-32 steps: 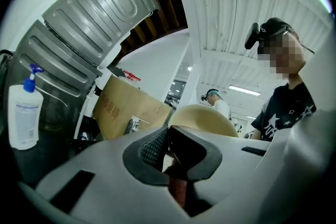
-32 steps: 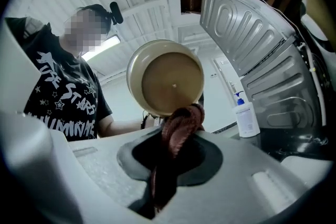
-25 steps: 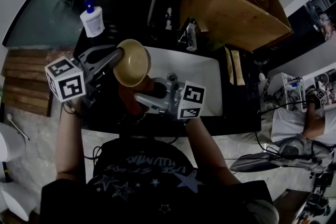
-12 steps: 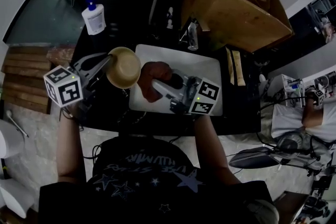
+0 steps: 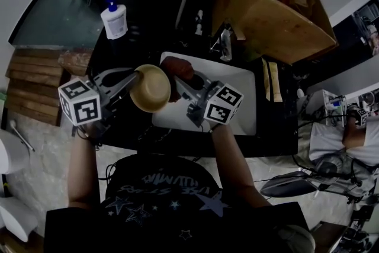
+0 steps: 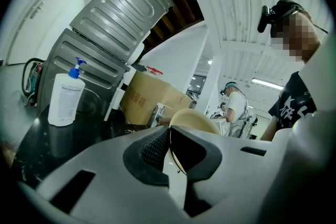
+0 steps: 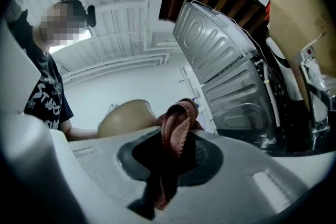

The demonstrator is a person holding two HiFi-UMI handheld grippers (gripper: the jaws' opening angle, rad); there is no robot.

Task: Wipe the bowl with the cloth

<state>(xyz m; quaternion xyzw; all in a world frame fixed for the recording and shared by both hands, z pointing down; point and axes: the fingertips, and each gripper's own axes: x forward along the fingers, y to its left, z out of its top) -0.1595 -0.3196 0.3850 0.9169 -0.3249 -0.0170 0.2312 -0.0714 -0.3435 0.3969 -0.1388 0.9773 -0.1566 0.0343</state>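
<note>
The right hand-held gripper, pinching the cloth, swings in beside the bowl, which the left hand-held gripper clamps by its rim over the sink's left edge: wiping looks imminent.

A white sink sits in a dark countertop.

the person wears a black short-sleeved t-shirt printed with pale stars and a line of pale lettering across the chest, plus a black camera unit strapped on the head. the left gripper and the right gripper are light grey moulded bodies, each fitted with a white cube bearing black square markers: left cube, right cube. the jaw faces carry black pads with a fine dotted texture.
</note>
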